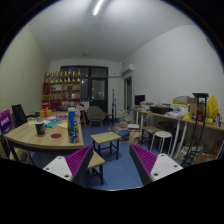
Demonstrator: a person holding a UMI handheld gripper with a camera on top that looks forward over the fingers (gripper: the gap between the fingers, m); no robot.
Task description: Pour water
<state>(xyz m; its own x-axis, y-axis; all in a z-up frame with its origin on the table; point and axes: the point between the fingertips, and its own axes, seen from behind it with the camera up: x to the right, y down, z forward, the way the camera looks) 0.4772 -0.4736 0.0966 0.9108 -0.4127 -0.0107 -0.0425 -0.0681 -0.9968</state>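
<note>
My gripper [112, 166] is held up in the room, open, with only blue floor showing between its magenta pads [78, 160]. Far ahead to the left stands a round wooden table [30, 140] carrying small items: a tall blue container [72, 122], a dark cup [40, 128] and a red container [45, 110]. They are too small to tell apart in detail. The fingers are well short of the table and touch nothing.
A small wooden side table [105, 141] stands just beyond the fingers on the blue floor [118, 170]. A white stool [162, 138] and desks with equipment [185, 115] fill the right. Shelves [62, 92] and a chair [96, 113] line the back wall.
</note>
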